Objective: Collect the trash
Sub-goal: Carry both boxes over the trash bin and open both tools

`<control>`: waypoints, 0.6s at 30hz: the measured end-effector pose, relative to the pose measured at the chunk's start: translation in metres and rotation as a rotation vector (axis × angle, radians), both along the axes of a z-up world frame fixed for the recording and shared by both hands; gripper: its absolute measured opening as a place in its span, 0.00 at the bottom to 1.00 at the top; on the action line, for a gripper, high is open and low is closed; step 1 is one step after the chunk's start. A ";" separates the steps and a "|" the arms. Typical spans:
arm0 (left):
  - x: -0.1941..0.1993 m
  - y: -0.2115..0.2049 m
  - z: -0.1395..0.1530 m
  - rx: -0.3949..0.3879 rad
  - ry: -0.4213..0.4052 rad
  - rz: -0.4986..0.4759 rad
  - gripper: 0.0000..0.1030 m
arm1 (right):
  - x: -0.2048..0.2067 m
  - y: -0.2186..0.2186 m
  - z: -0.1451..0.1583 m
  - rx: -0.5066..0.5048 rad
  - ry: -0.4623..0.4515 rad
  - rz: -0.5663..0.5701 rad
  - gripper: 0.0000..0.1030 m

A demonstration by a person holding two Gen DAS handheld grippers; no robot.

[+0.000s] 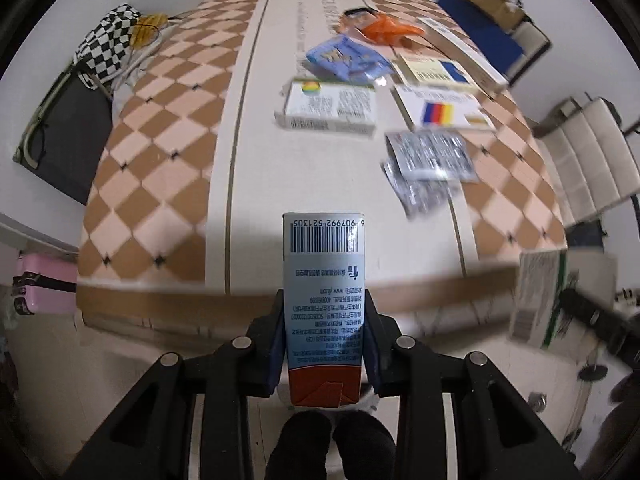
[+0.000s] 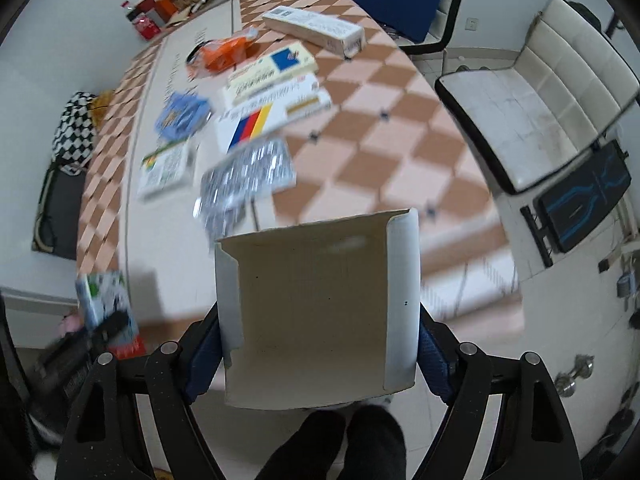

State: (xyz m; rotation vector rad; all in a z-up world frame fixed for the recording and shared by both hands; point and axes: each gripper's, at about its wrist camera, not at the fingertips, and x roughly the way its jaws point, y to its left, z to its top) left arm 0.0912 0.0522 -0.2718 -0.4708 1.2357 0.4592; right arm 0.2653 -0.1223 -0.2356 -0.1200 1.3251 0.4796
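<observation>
one slim carton per left gripper, one flattened box per right gripper

Both wrist views steeply downward from table's near edge, sharing it

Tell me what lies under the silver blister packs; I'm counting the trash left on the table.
The blister packs overlap one another on the tablecloth. A white edge shows beneath them, perhaps a leaflet. What else they cover cannot be seen.
</observation>
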 end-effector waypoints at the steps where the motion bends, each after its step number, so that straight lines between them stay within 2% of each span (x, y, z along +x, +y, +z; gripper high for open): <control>1: -0.005 -0.005 -0.005 -0.009 0.003 -0.008 0.28 | -0.016 -0.008 -0.004 0.005 0.009 -0.004 0.82; 4: -0.033 -0.020 -0.027 -0.055 0.031 -0.019 0.28 | -0.063 -0.034 -0.030 0.015 0.090 -0.032 0.82; 8: -0.058 -0.042 -0.068 -0.107 0.062 -0.009 0.28 | -0.108 -0.066 -0.086 -0.006 0.203 -0.054 0.82; 10: -0.067 -0.050 -0.103 -0.154 0.087 0.012 0.28 | -0.119 -0.079 -0.122 -0.011 0.247 -0.067 0.82; 13: -0.072 -0.058 -0.158 -0.192 0.106 0.041 0.28 | -0.132 -0.094 -0.193 -0.027 0.310 -0.080 0.82; 18: -0.071 -0.059 -0.270 -0.316 0.144 0.084 0.28 | -0.146 -0.104 -0.297 -0.021 0.374 -0.097 0.82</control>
